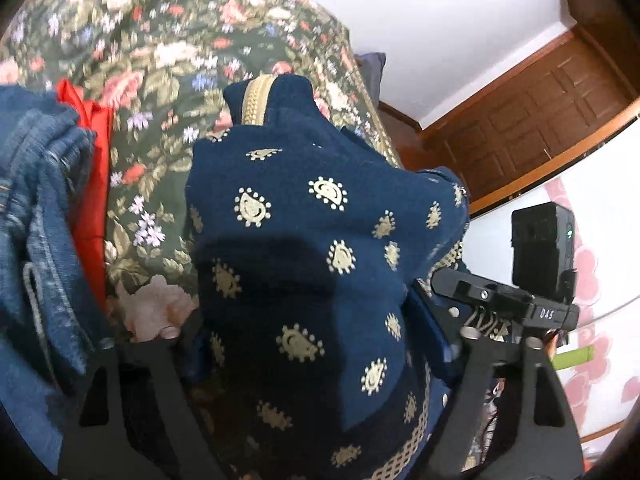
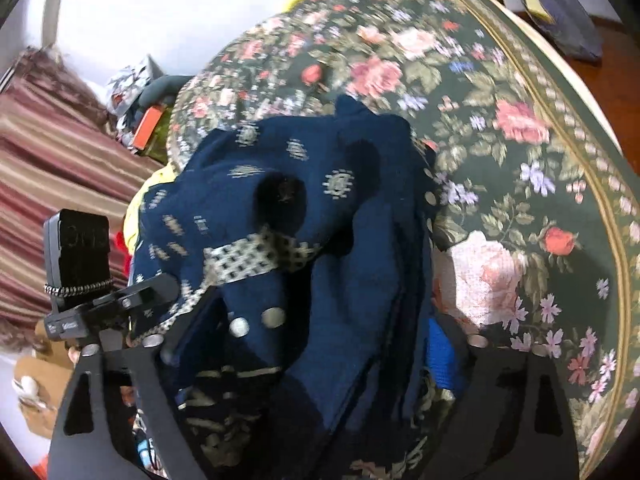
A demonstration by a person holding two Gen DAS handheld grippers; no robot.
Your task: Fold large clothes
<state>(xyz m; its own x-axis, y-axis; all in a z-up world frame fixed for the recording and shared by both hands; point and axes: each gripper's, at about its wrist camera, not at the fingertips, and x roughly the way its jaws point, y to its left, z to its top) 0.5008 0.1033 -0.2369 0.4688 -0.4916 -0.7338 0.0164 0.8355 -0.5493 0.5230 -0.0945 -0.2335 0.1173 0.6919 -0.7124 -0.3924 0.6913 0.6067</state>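
A folded navy blue garment [image 1: 304, 216] with gold paisley print and gold trim lies on the floral bedspread [image 1: 160, 60]. My left gripper [image 1: 304, 312] straddles its near end, with black fingers on both sides and the thick fabric filling the gap against the pads. In the right wrist view the same garment [image 2: 320, 208] is a bunched stack. My right gripper [image 2: 328, 320] is closed round it, and cloth bulges over the left finger. The fabric hides most of both grippers' pads.
Folded blue jeans [image 1: 36, 220] and a red cloth [image 1: 92, 184] lie left of the garment. The bed's edge and a wooden door [image 1: 540, 120] are to the right. The bedspread [image 2: 500, 140] stretches right; a striped cloth [image 2: 52, 152], clutter [image 2: 136, 92] and a dark bag [image 2: 560, 8] surround it.
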